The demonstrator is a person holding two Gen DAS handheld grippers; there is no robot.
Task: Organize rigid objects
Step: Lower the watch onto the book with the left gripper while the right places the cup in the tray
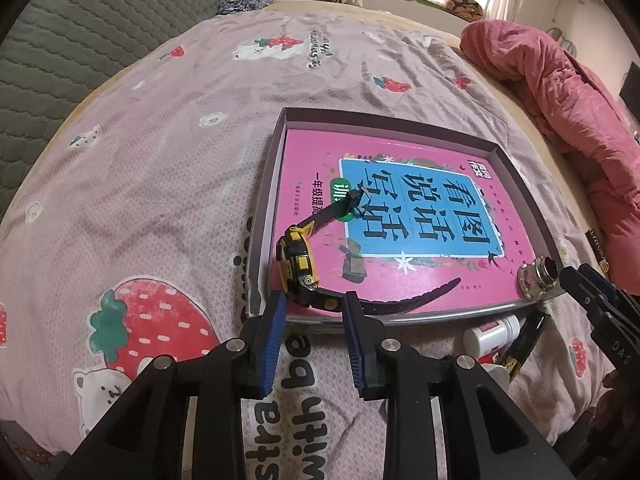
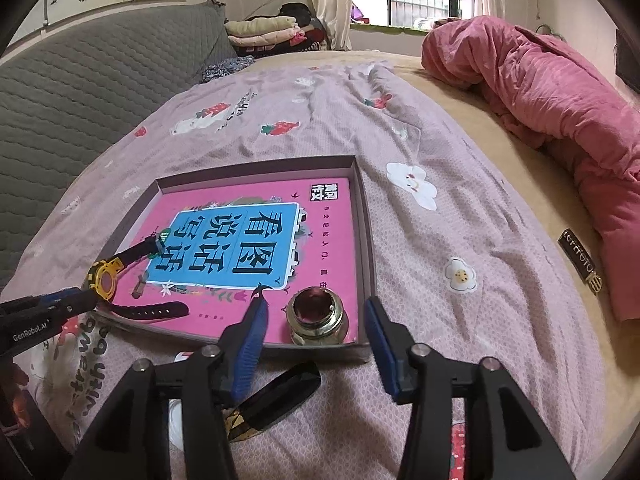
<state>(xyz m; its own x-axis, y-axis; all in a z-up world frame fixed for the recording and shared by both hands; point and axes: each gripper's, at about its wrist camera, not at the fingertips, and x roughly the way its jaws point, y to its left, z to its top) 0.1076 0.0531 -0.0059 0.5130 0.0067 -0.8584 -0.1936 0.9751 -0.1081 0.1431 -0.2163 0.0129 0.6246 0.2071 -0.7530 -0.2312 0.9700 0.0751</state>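
The yellow-and-black plastic wristwatch (image 1: 299, 267) lies on the pink book cover (image 1: 400, 216) inside the shallow grey cardboard tray (image 1: 266, 216), at its near left corner. A brass-coloured metal threaded fitting (image 2: 317, 316) stands at the near right corner. The left gripper (image 1: 314, 312) has its jaws parted around the watch's near strap, empty. The right gripper (image 2: 316, 344) gapes wide before the fitting, also empty. This looks like placing just done. A white plastic bottle (image 1: 490, 334) and a black flat case (image 1: 526, 336) lie outside on the strawberry-print bedsheet (image 1: 160, 184); the next move likely calls for grasping one.
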